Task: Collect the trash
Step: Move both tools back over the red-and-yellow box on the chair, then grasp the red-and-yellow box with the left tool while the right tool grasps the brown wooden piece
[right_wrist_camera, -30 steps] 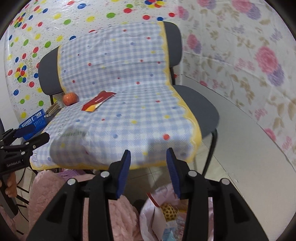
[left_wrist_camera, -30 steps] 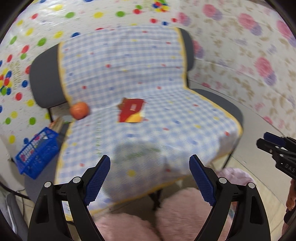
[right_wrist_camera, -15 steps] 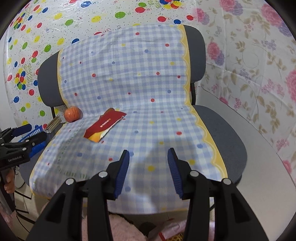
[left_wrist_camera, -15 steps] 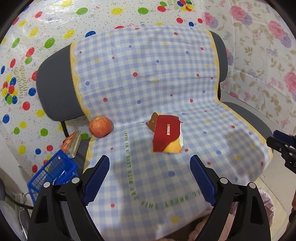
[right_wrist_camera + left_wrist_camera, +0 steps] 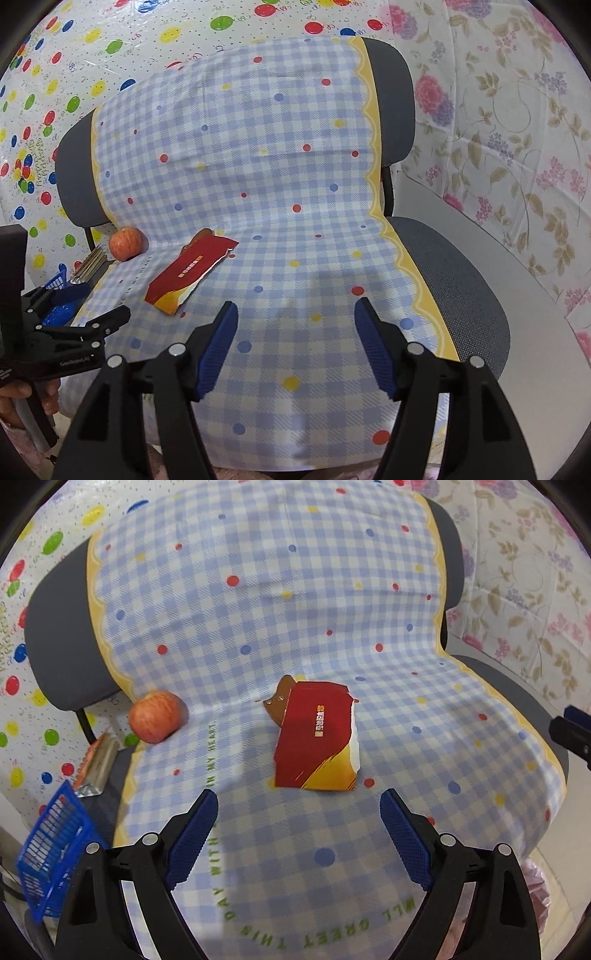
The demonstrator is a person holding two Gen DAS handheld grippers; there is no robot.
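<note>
Right, the red and yellow wrapper (image 5: 317,738) lies flat on the seat of the chair, roughly mid-seat, on the blue-check cloth (image 5: 258,609) w/ coloured dots. Its print is too small for me to read. A brown scrap (image 5: 279,699) pokes out from under its far left corner; can't tell what it is, most of it is covered. From the right wrist cam the wrapper (image 5: 190,275) sits left of centre and looks foreshortened, near edge torn.

My left gripper (image 5: 298,825) hangs just short of the wrapper, jaws spread wide, nothing between them, blue pads (image 5: 192,834) either side of the wrapper's near edge but apart from it. My right gripper (image 5: 295,343) is also spread wide and empty, over bare cloth to the wrapper's right, well apart from it.

An apple (image 5: 157,716) rests at the seat's back left corner by the cloth's yellow border. Off the seat's left side is a foil-edged packet (image 5: 94,766), partly hidden, and below it a blue plastic basket (image 5: 51,853), cut off by the frame edge; contents unclear. The grey chair (image 5: 454,291) shows beyond the cloth on the right. Green lettering on the cloth's front is blurred and partly behind my fingers.
</note>
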